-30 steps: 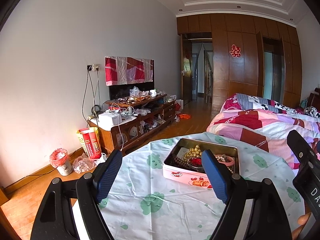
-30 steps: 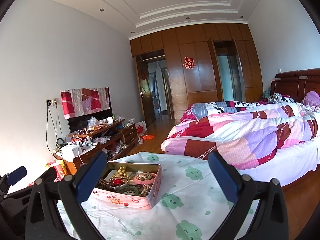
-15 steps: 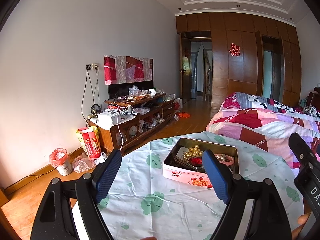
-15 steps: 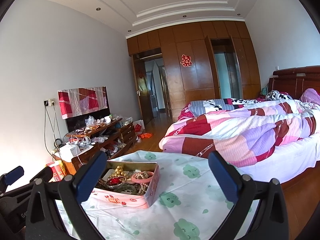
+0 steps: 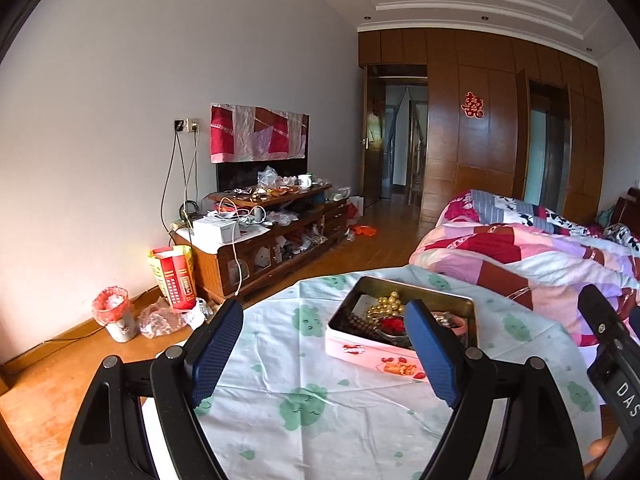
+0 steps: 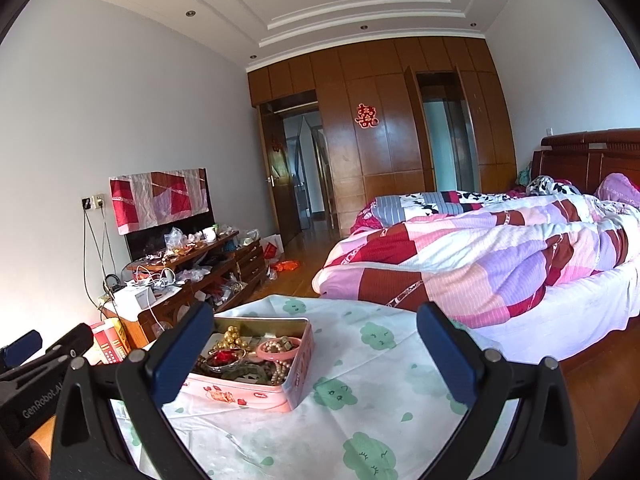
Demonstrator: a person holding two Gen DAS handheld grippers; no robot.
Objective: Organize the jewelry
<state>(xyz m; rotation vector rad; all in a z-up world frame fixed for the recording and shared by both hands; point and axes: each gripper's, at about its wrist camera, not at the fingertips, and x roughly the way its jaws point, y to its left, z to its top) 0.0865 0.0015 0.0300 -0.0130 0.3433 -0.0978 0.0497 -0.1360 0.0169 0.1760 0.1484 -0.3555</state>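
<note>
A pink rectangular tin (image 5: 360, 350) (image 6: 256, 394) stands open on the table. It holds jewelry: gold beads (image 5: 386, 306) (image 6: 230, 336), dark brown beads (image 5: 356, 326), a red piece (image 5: 394, 324) (image 6: 222, 358) and a pink bangle (image 6: 276, 350). My left gripper (image 5: 320, 334) is open and empty, held above the table short of the tin. My right gripper (image 6: 316, 346) is open and empty, to the right of the tin and short of it.
The round table has a white cloth with green cloud prints (image 5: 304, 404) (image 6: 368, 452). A bed with a pink patchwork quilt (image 6: 500, 252) lies right of the table. A cluttered TV cabinet (image 5: 260, 240) stands at the left wall, with a bin (image 5: 114, 314) on the wooden floor.
Both grippers stay open and empty. The right view has drifted slightly, so the tin sits a little lower and further left in it. The left view is almost unchanged.
</note>
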